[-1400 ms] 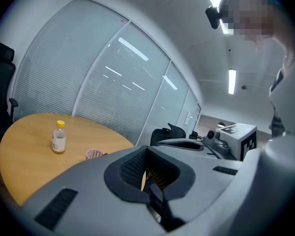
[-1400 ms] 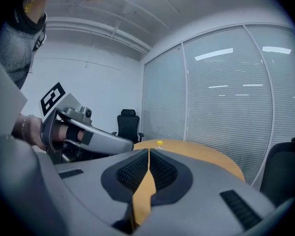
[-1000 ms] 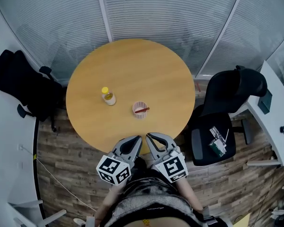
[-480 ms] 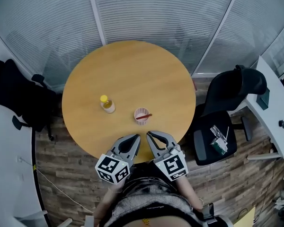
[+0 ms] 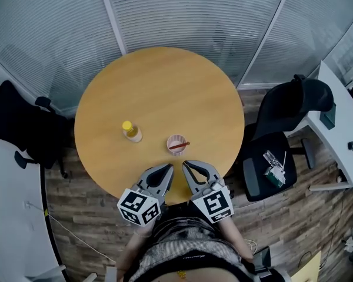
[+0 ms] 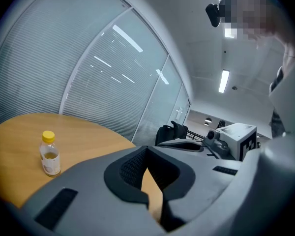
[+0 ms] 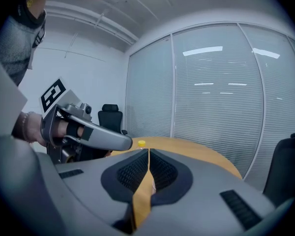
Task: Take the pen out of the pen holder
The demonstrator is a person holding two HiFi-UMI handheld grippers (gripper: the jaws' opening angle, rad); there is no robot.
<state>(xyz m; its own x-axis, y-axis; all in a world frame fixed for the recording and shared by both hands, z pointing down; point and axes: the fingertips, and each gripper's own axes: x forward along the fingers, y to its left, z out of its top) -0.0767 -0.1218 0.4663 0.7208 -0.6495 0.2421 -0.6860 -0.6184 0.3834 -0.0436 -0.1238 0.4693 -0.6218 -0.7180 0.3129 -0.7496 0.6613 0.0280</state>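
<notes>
- At the near edge of the round wooden table (image 5: 159,87), the left gripper (image 5: 166,170) has its jaws pressed together at the tips, with nothing between them; only bare tabletop shows through the hollow behind the pads.
- The right gripper (image 5: 188,165) is closed the same way, its ridged pads meeting in a thin line, and it holds nothing.
- Both grippers are held side by side close to the person's body, tips angled in towards each other and pointing out over the table rim; neither touches anything on the table (their marker cubes sit nearest the person).
- The pen holder (image 5: 175,142), a small pale pink cup, stands upright on the table just beyond the two sets of tips.
- The red pen (image 5: 180,145) lies slanted in the holder, its end sticking out over the rim to the right.
- A small bottle (image 5: 132,132) with a yellow cap stands left of the holder, apart from it.
</notes>
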